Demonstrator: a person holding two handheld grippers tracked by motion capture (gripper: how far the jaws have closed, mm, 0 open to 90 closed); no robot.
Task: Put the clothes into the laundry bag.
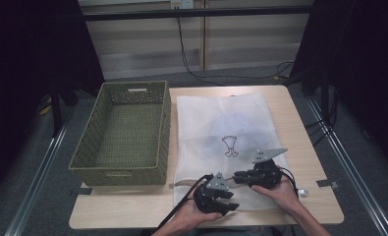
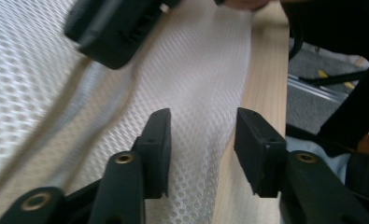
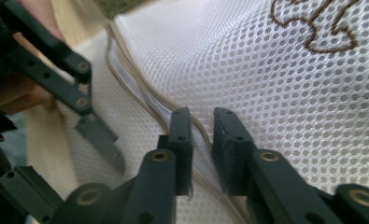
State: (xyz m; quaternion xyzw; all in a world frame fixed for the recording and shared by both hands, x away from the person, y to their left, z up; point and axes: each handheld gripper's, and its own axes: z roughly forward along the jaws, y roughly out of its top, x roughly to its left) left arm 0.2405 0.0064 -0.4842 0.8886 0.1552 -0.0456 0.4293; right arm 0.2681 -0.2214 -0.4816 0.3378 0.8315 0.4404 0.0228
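The white mesh laundry bag (image 1: 221, 142) lies flat on the right half of the light wooden tabletop (image 1: 304, 147), its near edge right at the person's side, and a small brown embroidered motif (image 1: 229, 146) sits on its middle. Both tools are down at that near edge. The left hand-held gripper (image 1: 229, 200) hovers over the bag's near edge, jaws apart; in the left gripper view the mesh and the bag's side edge run between them with open space on either side, the pads not pressing on anything. The right hand-held gripper (image 1: 236, 178) sits just beyond it, over the mesh, pointing toward the bag's left side. Its jaws stand a little apart, and in the right gripper view a pale folded seam or strap (image 3: 140, 86) of the bag runs down into the gap between them; whether the pads touch it I cannot tell. The two tools are close, nearly nose to nose, each one crowding the other's line to the near edge. Out to the left, touching the bag's left edge, stands a green woven basket (image 1: 125, 172) with cut-out handles. Behind the tabletop, black cables (image 1: 191, 69) trail across the grey floor.
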